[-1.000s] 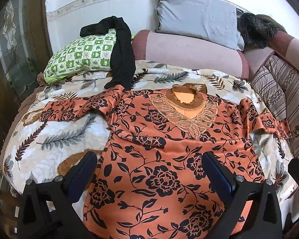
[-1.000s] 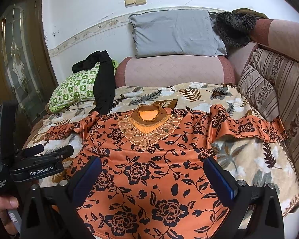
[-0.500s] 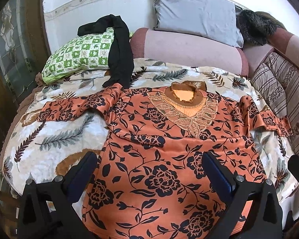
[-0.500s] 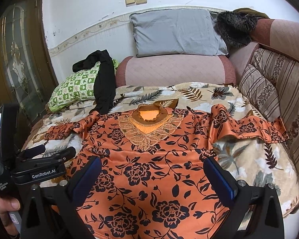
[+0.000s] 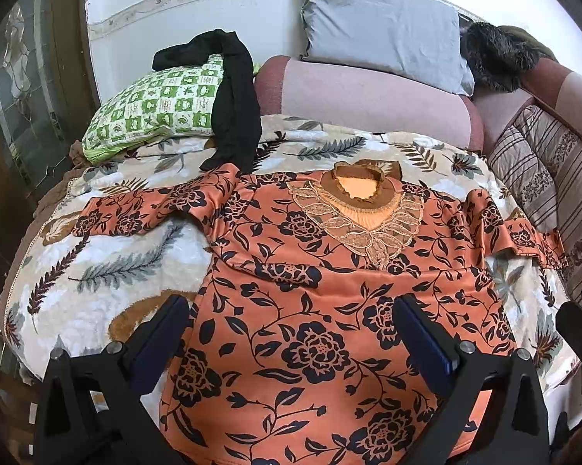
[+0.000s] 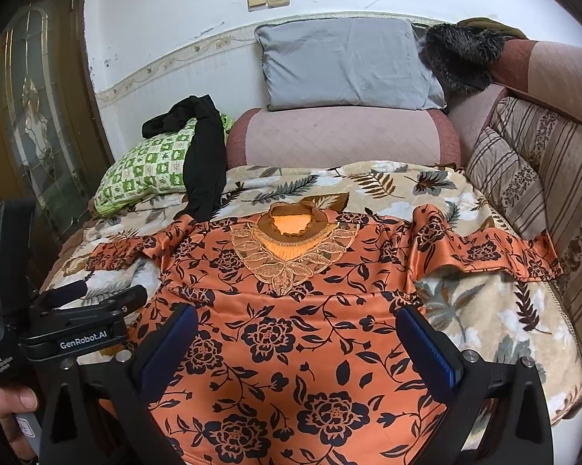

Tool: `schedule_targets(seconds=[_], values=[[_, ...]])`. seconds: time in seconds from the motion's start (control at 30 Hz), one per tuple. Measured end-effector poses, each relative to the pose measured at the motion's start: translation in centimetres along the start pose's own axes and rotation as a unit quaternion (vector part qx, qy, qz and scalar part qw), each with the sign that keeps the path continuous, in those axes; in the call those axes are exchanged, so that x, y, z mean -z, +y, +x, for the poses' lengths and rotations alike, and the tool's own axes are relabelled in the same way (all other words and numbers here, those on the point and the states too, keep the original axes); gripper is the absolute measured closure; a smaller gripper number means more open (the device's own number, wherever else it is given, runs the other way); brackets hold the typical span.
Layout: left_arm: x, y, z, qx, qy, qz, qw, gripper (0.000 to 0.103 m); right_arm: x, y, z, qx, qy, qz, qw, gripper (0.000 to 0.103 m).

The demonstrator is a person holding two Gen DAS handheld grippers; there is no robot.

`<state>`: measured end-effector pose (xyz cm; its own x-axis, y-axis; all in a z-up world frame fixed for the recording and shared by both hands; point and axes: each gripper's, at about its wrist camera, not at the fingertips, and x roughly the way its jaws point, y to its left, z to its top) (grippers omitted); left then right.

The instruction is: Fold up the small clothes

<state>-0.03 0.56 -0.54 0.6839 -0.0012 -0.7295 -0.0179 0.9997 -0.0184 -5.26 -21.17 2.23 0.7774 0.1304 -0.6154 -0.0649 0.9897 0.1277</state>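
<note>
Nearest, the left gripper (image 5: 291,333) and right gripper (image 6: 296,339) hover with jaws wide and empty above the hem of the orange satin blouse with black roses (image 5: 329,310). Over the last second both views have barely shifted, so folding has probably not begun. The blouse lies flat, sleeves out, on the leaf-print fleece blanket (image 5: 108,267) covering the bed. Left of the blouse, the left gripper's body reads "GenRobot.AI". Beyond its collar, a black garment (image 5: 232,108) drapes over a green checked pillow (image 5: 155,108)
</note>
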Motion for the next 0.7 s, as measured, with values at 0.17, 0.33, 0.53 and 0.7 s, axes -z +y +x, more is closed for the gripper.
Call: schedule_targets(seconds=[0.17,0.33,0.53,0.7], values=[[0.00,-0.04,-0.01,-0.001,-0.001,0.001,1.0000,0.000,0.02,0.03,0.01,0.000,0.000,-0.001,1.000,0.000],[0.01,-0.13,-0.05,-0.002,0.000,0.001,1.0000,0.000,-0.12,0.11,0.05,-0.002,0.001,-0.001,1.000,0.000],[-0.03,-0.07,-0.06,-0.001,-0.001,0.000,1.0000,0.000,0.00,0.19,0.13,-0.001,0.001,-0.001,1.000,0.000],[-0.04,-0.08,-0.08,-0.002,-0.001,-0.003,1.0000,0.000,-0.16,0.25,0.21,-0.001,0.003,-0.003,1.000,0.000]])
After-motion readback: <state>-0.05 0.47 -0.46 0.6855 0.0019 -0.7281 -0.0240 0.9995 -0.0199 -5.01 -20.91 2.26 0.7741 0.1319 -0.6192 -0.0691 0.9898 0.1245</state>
